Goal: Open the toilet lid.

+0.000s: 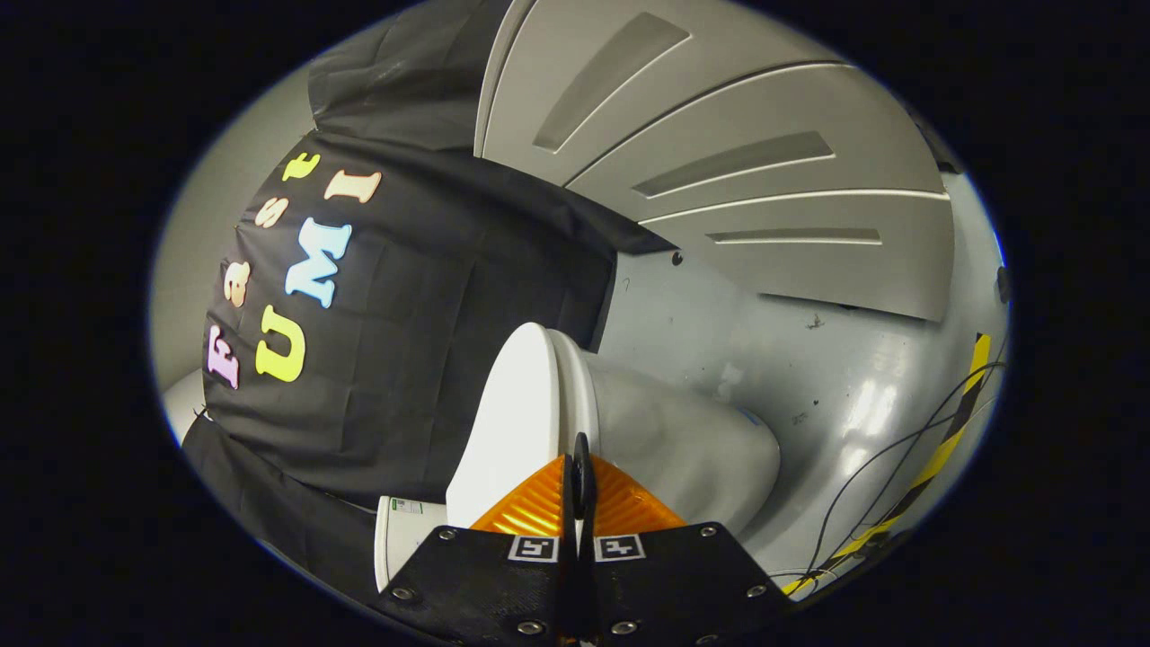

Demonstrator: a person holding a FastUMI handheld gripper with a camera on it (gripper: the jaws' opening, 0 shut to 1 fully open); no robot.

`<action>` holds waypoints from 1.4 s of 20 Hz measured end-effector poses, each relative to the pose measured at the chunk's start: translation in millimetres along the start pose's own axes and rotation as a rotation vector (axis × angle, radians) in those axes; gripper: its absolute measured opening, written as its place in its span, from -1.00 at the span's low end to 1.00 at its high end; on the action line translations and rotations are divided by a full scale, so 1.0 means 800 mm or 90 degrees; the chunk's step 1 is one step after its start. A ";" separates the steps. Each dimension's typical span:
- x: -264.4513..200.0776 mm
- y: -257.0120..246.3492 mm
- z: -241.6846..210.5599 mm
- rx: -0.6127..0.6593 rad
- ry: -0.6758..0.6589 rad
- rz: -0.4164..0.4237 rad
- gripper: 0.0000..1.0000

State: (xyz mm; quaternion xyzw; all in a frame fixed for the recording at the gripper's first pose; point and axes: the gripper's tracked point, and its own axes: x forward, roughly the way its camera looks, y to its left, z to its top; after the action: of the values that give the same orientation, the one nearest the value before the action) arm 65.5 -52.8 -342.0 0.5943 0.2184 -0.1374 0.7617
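Grey floor (835, 395), glossy and scuffed, spreads beyond the fingers, with thin dark cables (898, 458) and a yellow-and-black striped tape (943, 440) running across it well off to one side of the toilet. Black cloth (404, 359) hangs as the booth's wall on the other side, and grey panelled doors (719, 153) with recessed slots stand further beyond, past the floor. The whole scene appears rolled sideways, so the toilet (683, 440) looks tipped over. The gripper (580, 476) has its fingers brought together, tips meeting with almost no gap and nothing visibly pinched between them. Just ahead of the tips lies the lid (512, 422), white and smooth, resting closed on the seat; its rim line runs straight away from the fingertips, which sit at or just beside that edge, though I cannot tell whether they touch it. The bowl bulges out past the lid toward the cables.
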 end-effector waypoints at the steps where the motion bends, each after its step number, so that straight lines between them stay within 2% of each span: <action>1: 0.000 0.000 -0.002 -0.012 0.007 -0.009 -1.00; 5: -0.012 0.017 0.013 -0.015 0.004 -0.013 -1.00; 13: -0.031 0.064 0.023 -0.074 -0.019 -0.035 -1.00; 19: -0.048 0.110 0.026 -0.134 -0.033 -0.049 -1.00; 28: -0.075 0.187 0.026 -0.233 -0.058 -0.041 -1.00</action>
State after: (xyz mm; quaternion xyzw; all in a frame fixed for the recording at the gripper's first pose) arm 86.7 -37.4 -181.8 0.4315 0.2239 -0.1464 0.8616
